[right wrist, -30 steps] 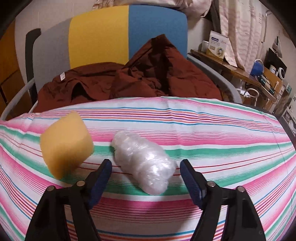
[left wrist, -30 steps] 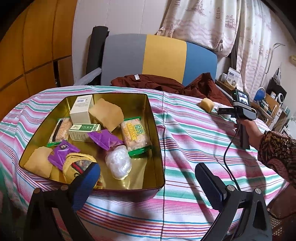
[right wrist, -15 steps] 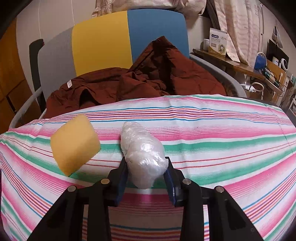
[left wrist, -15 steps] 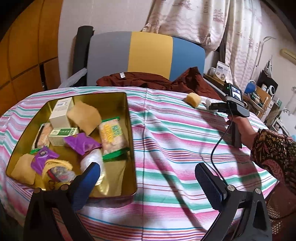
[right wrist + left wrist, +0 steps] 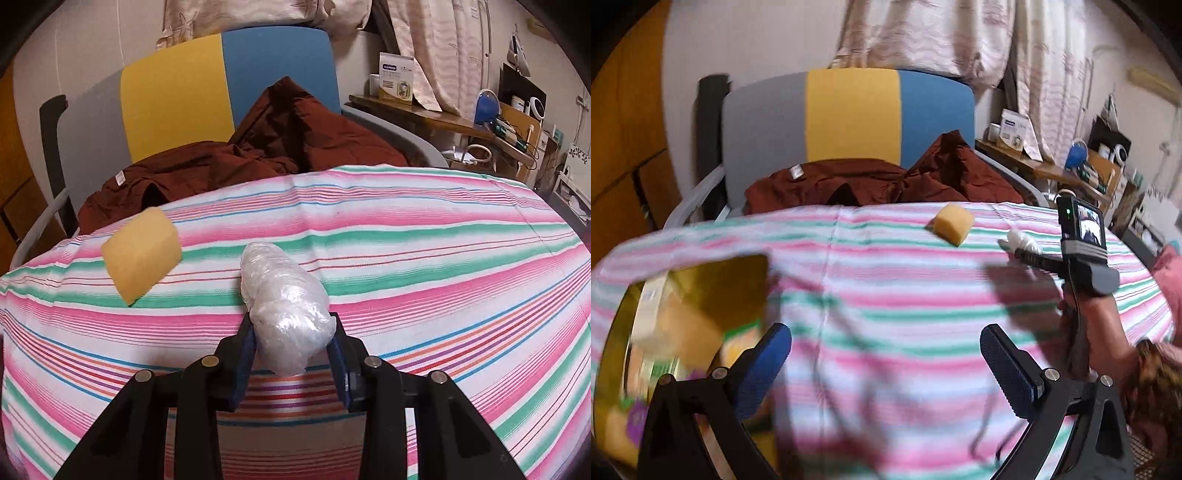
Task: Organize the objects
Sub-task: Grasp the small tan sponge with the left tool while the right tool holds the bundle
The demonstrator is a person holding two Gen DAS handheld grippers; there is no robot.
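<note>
My right gripper (image 5: 291, 339) is shut on a clear plastic-wrapped bundle (image 5: 284, 299) and holds it just above the striped tablecloth (image 5: 424, 258). A yellow sponge block (image 5: 142, 254) lies to its left. In the left wrist view the bundle (image 5: 1021, 240) sits at the tip of the right gripper (image 5: 1015, 249), with the sponge (image 5: 952, 224) beside it. My left gripper (image 5: 884, 354) is open and empty over the cloth. The gold tin (image 5: 613, 339) with several snack packets is at the lower left, blurred.
A grey, yellow and blue chair (image 5: 849, 118) with a dark red garment (image 5: 886, 181) stands behind the table. A cluttered shelf (image 5: 480, 114) is at the right. Striped cloth covers the whole table.
My right gripper has lifted the wrapped bundle slightly and pulled back. My left gripper has swung right, away from the tin, which now sits at the frame's left edge.
</note>
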